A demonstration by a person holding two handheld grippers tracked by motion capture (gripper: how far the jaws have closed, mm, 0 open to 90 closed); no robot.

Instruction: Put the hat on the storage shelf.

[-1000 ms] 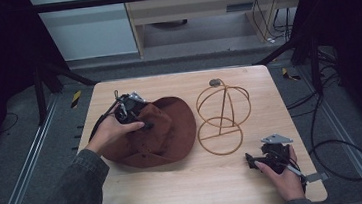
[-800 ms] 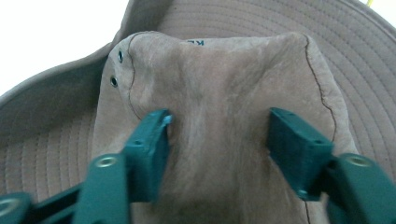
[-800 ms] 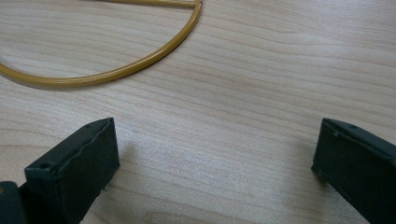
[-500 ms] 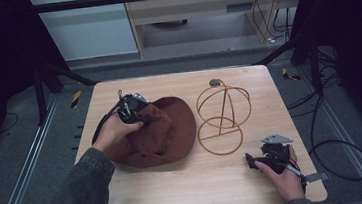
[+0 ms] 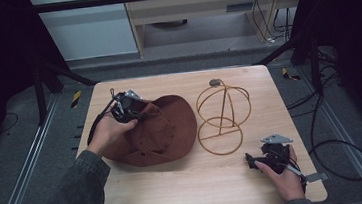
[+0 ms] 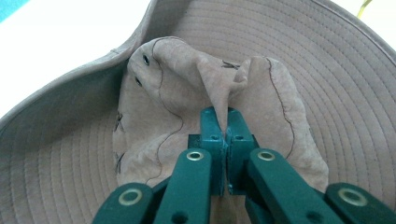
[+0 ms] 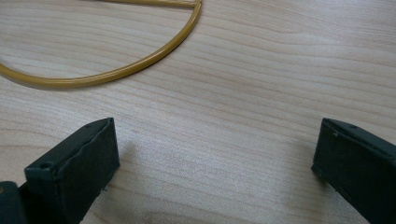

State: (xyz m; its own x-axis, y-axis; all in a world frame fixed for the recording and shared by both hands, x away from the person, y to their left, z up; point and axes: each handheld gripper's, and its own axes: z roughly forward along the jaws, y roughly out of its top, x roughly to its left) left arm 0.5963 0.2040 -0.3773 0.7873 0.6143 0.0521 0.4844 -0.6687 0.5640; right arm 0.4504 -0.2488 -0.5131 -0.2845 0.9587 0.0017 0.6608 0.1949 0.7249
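My left gripper (image 6: 226, 122) is clamped on the brown hat (image 5: 164, 131): in the left gripper view my two jaws meet with only a thin fold of the crown's soft material pinched between them, the fold rising toward twelve o'clock from the jaw tips. Around that pinch the crumpled crown spreads to nine and three o'clock, with small eyelets (image 6: 146, 60) at about ten o'clock and the stitched brim (image 6: 336, 88) curving behind it all.

In the high view my left hand (image 5: 109, 134) wraps the left gripper (image 5: 132, 106) at the hat's ten o'clock edge, on the left half of the wooden table (image 5: 187, 187). The hat lies flat-brimmed on the table, crown side up and rumpled.

Just beside the hat, at its three o'clock, stands the yellow wire stand (image 5: 223, 115), a round base ring with hoops arching over it; the brim comes close to the ring, though I cannot tell whether they touch.

My right gripper (image 5: 253, 161) rests near the table's five o'clock corner, in my right hand (image 5: 284, 177), with its cable (image 5: 334, 147) trailing off toward three o'clock. Its jaws stand wide apart and hold nothing; in the right gripper view bare wood lies between them, and the stand's base ring (image 7: 140, 60) curves past at eleven o'clock, apart from both jaws.
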